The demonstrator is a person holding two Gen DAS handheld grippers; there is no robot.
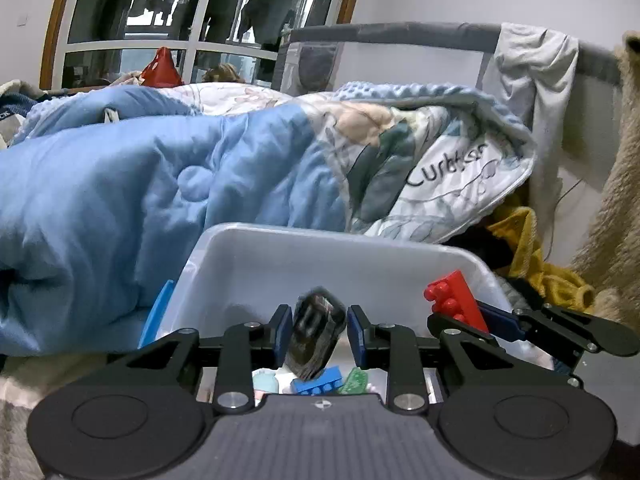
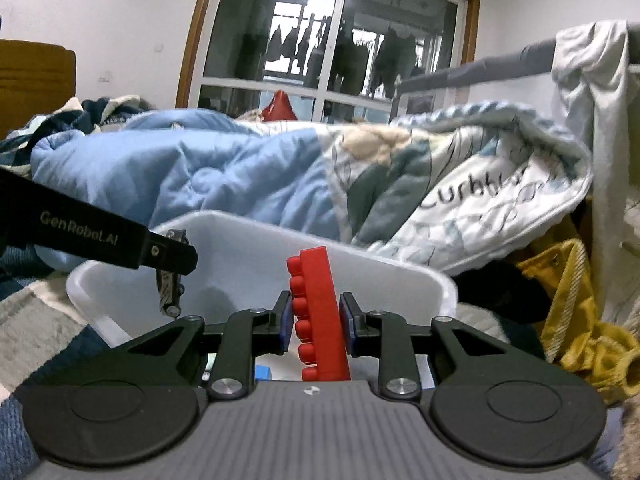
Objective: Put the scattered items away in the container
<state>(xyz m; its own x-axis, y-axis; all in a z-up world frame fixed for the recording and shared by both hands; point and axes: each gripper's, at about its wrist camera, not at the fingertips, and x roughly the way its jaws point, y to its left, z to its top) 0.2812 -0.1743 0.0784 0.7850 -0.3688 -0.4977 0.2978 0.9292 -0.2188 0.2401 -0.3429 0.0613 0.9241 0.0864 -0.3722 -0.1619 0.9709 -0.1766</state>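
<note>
The left hand-held gripper [image 1: 319,336] hangs over the white container [image 1: 320,256] on the bed, its pads spread slightly wider than a blurred dark object [image 1: 316,334] between them; whether they touch it I cannot tell. Below its fingers lie a blue brick [image 1: 318,385] and a green piece [image 1: 354,381]. Just to its right, the right hand-held gripper [image 2: 316,326] clamps an upright red brick [image 2: 320,316] above the container. Beyond both, a blue quilt [image 1: 140,184] is heaped.
</note>
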